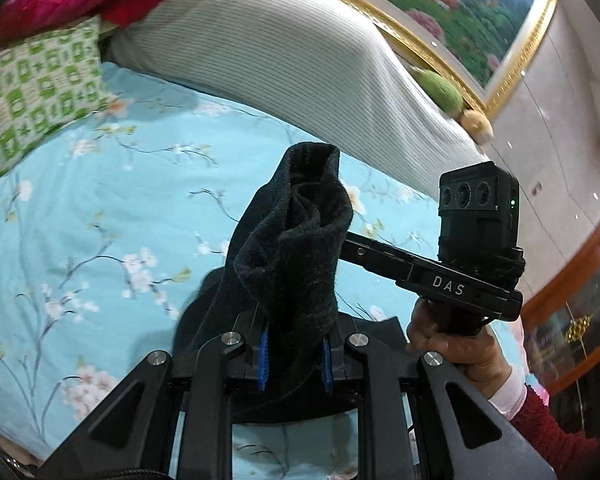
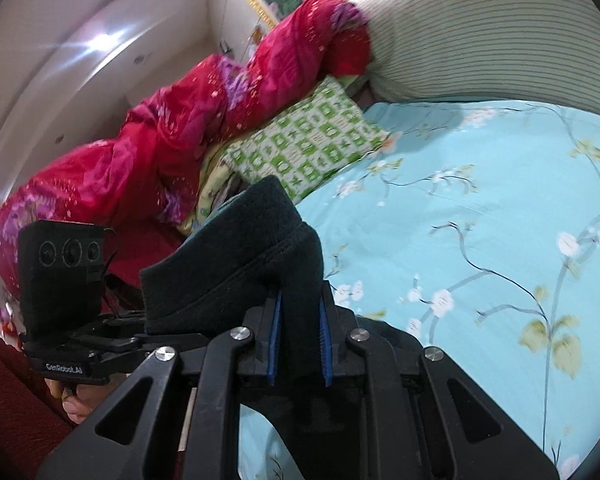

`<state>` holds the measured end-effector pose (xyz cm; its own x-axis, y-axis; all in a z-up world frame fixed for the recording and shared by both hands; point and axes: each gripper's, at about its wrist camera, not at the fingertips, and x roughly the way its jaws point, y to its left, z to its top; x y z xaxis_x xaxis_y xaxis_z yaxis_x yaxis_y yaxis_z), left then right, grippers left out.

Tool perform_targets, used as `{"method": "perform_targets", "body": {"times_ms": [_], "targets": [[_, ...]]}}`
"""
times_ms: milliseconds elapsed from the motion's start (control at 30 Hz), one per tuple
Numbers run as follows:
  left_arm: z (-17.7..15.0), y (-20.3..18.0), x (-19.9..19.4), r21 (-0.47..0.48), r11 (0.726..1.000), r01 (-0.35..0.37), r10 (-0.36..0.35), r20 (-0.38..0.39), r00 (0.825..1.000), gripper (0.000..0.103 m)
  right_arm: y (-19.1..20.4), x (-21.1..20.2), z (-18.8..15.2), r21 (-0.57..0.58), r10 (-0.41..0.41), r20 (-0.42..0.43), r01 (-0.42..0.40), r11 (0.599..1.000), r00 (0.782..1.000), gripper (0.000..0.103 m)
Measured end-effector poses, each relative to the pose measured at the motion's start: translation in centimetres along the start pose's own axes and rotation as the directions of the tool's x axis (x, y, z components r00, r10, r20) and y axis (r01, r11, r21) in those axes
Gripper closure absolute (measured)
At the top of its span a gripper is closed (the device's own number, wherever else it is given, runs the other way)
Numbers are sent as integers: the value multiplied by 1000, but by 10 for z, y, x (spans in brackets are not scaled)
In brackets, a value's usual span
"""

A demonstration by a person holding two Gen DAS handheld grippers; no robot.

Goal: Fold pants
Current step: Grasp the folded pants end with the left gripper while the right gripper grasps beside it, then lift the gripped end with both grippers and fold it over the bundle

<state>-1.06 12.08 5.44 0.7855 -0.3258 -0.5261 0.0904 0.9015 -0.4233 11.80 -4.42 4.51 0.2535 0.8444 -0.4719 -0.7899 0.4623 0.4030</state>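
**Both claws clamped on the black pants above the bed**

The left gripper is clenched on a bunched fold of the black pants; its blue pads press the fabric from either side, and the cloth rises in a rumpled column straight ahead of the fingertips, then drapes down beneath the claw. To the right of this claw, the other tool shows, held in a hand with a pink cuff and dark red sleeve.

The right gripper is likewise clamped on the pants, the blue pads pinching a thick hem that folds over ahead of the fingertips and stretches off to the left, towards the other tool.

Under and beyond both claws lies the light blue floral bedsheet. Further ahead sit a green-patterned pillow, a crimson quilt and a striped headboard cushion.
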Motion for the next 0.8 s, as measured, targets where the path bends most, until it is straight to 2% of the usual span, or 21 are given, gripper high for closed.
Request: {"method": "perform_targets", "body": {"times_ms": [500,800], "targets": [[-13,-72,61,135,987,83,-65,-130,989,85,-50,-72,-46,144,-66,116,49,988,991,85],[-30,-102,102,198,975,104,-62,-205,977,85,-80,-100,-78,242,-122,156,82,967,980,85]]}}
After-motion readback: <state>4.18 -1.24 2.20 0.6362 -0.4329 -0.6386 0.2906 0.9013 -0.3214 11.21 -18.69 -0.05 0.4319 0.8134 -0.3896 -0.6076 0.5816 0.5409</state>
